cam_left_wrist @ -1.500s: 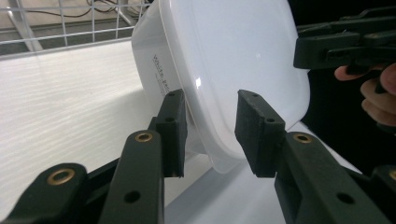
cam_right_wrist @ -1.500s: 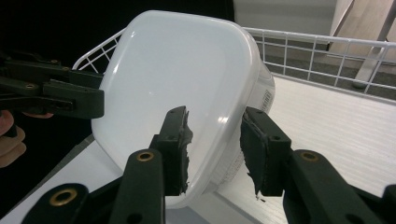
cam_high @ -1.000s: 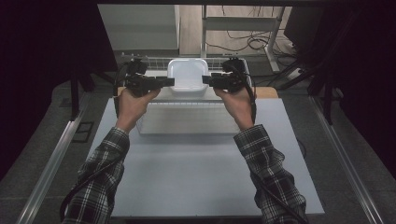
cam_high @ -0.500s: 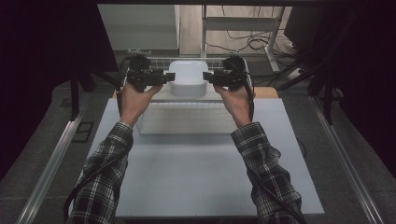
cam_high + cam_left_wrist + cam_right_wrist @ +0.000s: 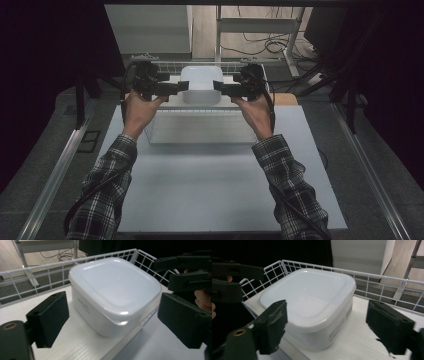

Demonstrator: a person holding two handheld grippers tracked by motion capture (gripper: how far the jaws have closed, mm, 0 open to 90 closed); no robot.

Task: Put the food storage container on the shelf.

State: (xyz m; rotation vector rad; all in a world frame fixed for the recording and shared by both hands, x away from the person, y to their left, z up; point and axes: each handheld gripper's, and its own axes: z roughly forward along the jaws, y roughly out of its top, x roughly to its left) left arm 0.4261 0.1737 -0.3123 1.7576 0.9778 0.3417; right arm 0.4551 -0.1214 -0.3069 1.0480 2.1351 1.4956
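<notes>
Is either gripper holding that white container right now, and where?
No. Left gripper and right gripper are both open, flanking the white container without touching it.

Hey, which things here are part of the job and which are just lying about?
In the job:
white box, lid on
wire basket it sits in
left gripper, jaws open
right gripper, jaws open

Lying about:
cables on the floor behind
metal frame behind the table

A pale table (image 5: 220, 190) stands on grey floor (image 5: 45, 165), dark drapes at both sides, cables (image 5: 260, 47) on wooden flooring beyond its far edge.
</notes>
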